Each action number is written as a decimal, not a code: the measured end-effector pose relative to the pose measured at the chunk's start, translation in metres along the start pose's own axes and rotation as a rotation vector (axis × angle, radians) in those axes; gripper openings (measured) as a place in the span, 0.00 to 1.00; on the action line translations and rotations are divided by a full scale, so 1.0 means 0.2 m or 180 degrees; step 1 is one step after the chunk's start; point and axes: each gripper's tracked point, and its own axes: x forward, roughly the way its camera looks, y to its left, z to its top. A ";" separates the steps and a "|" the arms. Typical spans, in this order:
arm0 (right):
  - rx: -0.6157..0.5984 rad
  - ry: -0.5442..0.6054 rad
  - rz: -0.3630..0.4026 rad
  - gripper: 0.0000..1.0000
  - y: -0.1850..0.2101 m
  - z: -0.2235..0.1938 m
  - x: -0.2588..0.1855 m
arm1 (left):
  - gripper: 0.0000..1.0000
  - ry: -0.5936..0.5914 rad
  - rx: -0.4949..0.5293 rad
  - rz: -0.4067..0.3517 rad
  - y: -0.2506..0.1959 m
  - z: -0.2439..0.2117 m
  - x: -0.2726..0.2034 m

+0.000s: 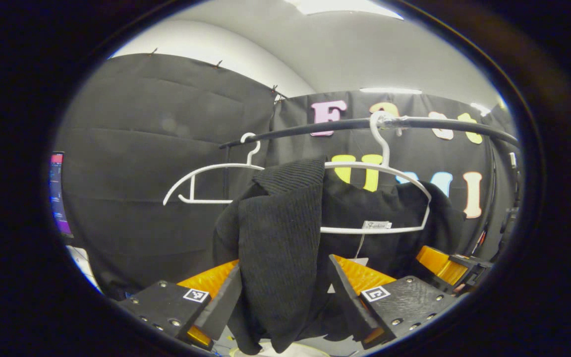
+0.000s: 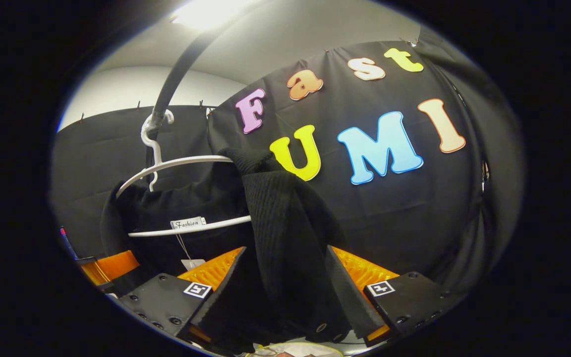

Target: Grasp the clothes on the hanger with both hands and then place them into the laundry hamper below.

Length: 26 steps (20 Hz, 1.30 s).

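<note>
Black ribbed garment, white hangers, black rail.

Black cloth wall pinned along its top edge — pale wall and ceiling above. Ceiling light on — bright. Black rail spans the booth.

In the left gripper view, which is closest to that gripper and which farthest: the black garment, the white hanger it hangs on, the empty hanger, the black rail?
1. Black garment: between the left gripper fingers.
2. White hanger carrying it: just behind, right of centre.
3. Empty hanger and black rail: farther back, up high; too close to call.
</note>
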 end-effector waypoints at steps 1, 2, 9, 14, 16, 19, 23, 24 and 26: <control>0.0024 0.0022 0.0044 0.98 0.01 0.00 0.03 | 0.95 -0.0013 0.0002 0.0039 0.01 0.00 0.01; 0.0026 0.0032 0.0050 0.98 0.00 0.00 0.05 | 0.95 -0.0028 0.0012 0.0069 0.01 0.01 0.03; -0.0031 0.0025 0.0142 0.88 0.00 0.02 0.16 | 0.95 -0.0132 -0.0008 0.0092 0.02 0.06 0.11; 0.0180 0.0010 0.0180 0.65 0.01 0.04 0.17 | 0.66 -0.0214 0.0089 0.0102 0.03 0.08 0.14; 0.0216 0.0060 0.0200 0.34 0.01 0.03 0.18 | 0.45 -0.0213 0.0072 0.0017 0.00 0.08 0.13; 0.0284 0.0089 0.0278 0.14 0.00 0.03 0.21 | 0.17 -0.0224 -0.0022 -0.0048 -0.03 0.09 0.12; 0.0183 0.0092 0.0524 0.08 0.04 0.03 0.20 | 0.01 -0.0195 -0.0115 -0.0192 -0.03 0.08 0.12; 0.0119 0.0070 0.0531 0.08 0.02 0.05 0.19 | 0.04 -0.0194 -0.0140 -0.0194 -0.03 0.08 0.11; 0.0101 0.0059 0.0540 0.08 0.02 0.06 0.18 | 0.02 -0.0191 -0.0112 -0.0207 -0.01 0.09 0.11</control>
